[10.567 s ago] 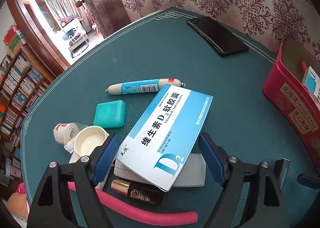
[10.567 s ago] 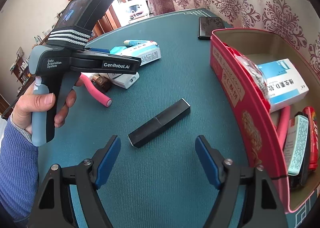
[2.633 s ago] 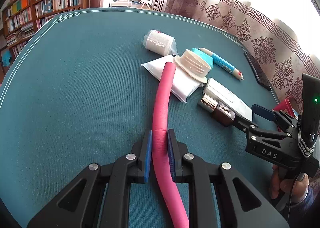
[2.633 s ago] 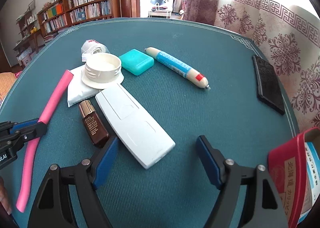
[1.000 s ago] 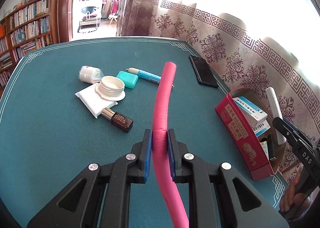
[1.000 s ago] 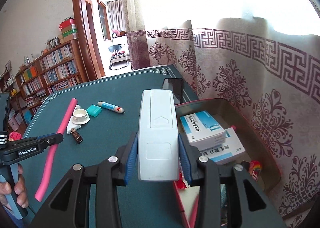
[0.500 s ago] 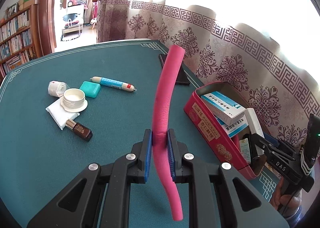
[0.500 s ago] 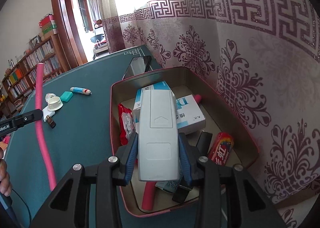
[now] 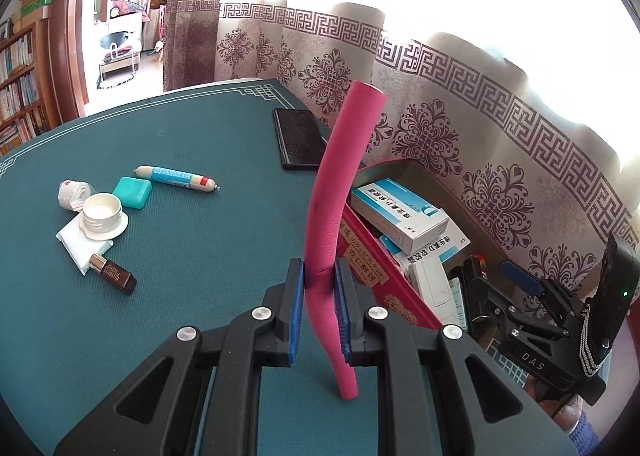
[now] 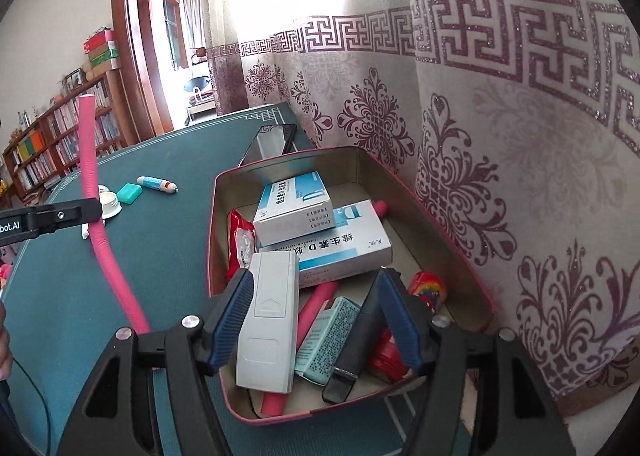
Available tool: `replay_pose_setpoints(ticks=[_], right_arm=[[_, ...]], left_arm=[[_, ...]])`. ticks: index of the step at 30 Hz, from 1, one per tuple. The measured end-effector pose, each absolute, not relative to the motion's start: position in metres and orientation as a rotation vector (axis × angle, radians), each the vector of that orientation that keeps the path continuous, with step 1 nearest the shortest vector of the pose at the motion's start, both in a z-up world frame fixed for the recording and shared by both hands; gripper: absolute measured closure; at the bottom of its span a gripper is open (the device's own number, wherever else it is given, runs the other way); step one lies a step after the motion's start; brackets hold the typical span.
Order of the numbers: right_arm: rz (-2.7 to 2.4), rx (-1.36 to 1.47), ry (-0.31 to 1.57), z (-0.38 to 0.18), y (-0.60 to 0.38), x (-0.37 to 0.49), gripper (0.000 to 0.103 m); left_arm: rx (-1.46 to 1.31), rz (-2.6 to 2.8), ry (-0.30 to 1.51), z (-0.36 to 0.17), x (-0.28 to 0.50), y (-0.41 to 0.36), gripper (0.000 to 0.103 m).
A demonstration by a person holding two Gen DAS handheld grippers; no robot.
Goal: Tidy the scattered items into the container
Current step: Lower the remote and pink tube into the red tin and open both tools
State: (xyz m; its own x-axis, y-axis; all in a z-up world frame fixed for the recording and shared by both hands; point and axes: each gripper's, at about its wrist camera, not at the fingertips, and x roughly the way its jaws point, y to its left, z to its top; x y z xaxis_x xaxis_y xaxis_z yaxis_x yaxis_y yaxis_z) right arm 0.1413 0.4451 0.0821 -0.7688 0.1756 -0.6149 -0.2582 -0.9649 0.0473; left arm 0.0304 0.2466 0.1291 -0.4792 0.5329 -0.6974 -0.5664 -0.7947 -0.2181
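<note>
My left gripper is shut on a long pink foam stick and holds it upright in the air beside the red box. The stick also shows in the right wrist view. My right gripper is open above the red box. The white remote lies in the box against the left finger, on top of the other items. The box holds two blue-white medicine boxes, a black bar and several packets.
On the green table lie a brown bottle, a white lid on a white packet, a teal case, a tube-shaped sausage, a small white roll and a black phone. A patterned curtain hangs behind the box.
My right gripper has opened and let the white remote go into the red box. My left gripper has carried the pink stick closer to the box.
</note>
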Motion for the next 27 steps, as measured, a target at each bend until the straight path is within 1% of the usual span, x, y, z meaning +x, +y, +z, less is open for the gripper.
replay_pose_setpoints(ticks=[5,11,15,20,27], right_arm=[[2.747,-0.834,0.157,0.093,0.447,0.150,0.034],[2.723,-0.735,0.214,0.104,0.462,0.162,0.034],[2.704,-0.703,0.241,0.107,0.470,0.166,0.034],[2.680,-0.676,0.233,0.108,0.473,0.171,0.034],[2.682,-0.686,0.248,0.106,0.474,0.172,0.033]], left_arm=[[-0.983,2.200,0.049,0.152,0.043,0.261,0.087],[-0.884,2.123,0.062,0.186,0.063,0.280,0.087],[-0.844,2.074,0.065,0.199,0.068,0.294,0.087],[-0.858,2.031,0.087,0.192,0.061,0.324,0.087],[-0.991,1.946,0.111,0.150,0.036,0.362,0.086]])
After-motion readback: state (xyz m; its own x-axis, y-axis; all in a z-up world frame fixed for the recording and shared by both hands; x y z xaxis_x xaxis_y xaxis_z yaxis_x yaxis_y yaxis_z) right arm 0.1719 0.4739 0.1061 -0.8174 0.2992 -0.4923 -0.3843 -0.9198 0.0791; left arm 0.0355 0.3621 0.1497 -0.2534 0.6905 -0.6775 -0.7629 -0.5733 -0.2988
